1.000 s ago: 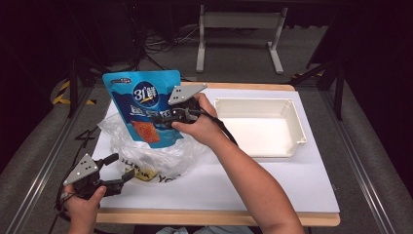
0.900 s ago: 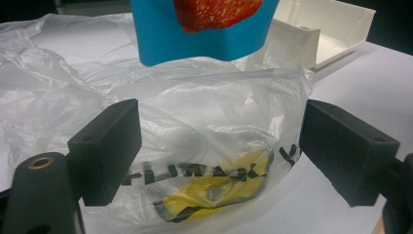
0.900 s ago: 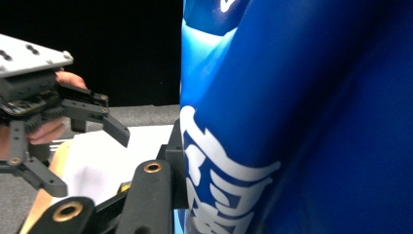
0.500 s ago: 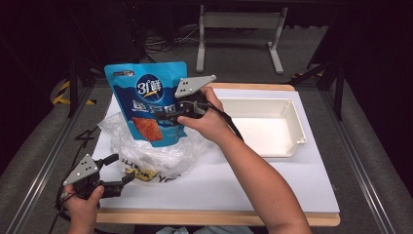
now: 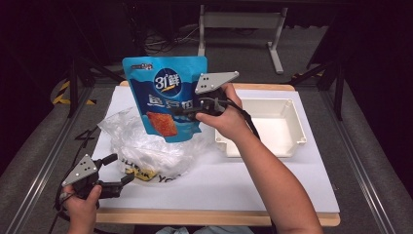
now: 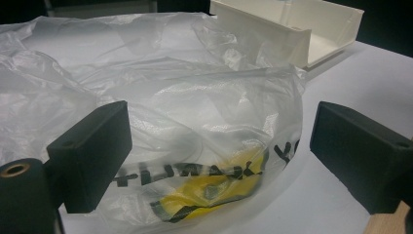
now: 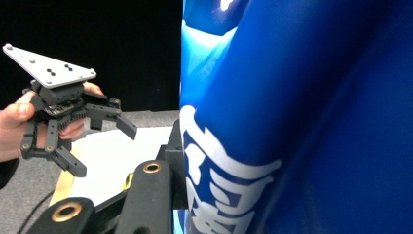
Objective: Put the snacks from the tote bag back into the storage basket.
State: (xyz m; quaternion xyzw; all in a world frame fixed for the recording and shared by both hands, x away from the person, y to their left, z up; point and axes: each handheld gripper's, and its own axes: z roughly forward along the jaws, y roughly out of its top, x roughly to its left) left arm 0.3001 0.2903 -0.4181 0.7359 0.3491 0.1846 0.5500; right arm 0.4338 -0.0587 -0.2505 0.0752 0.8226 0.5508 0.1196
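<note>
A blue snack pouch point(image 5: 168, 97) with white lettering hangs upright above the table, my right gripper point(image 5: 187, 109) shut on its right edge. Up close in the right gripper view the pouch point(image 7: 302, 122) is pinched against a black jaw. Below it a crumpled clear plastic bag point(image 5: 146, 146) with yellow and black print lies on the white table. At the front left corner my left gripper point(image 5: 122, 168) is open; its jaws have just been opening. In the left gripper view the plastic bag point(image 6: 195, 112) sits between the spread pads point(image 6: 92, 151) without being pressed.
A shallow white tray point(image 5: 292, 141) stands to the right of the pouch, its corner point(image 6: 292, 29) just behind the plastic bag. The white sheet point(image 5: 272, 185) covers the table; dark floor and metal stands surround it.
The right hand has lifted the blue pouch up and to the right, away from the plastic bag. The left gripper's jaws have spread apart while that hand stayed put.
</note>
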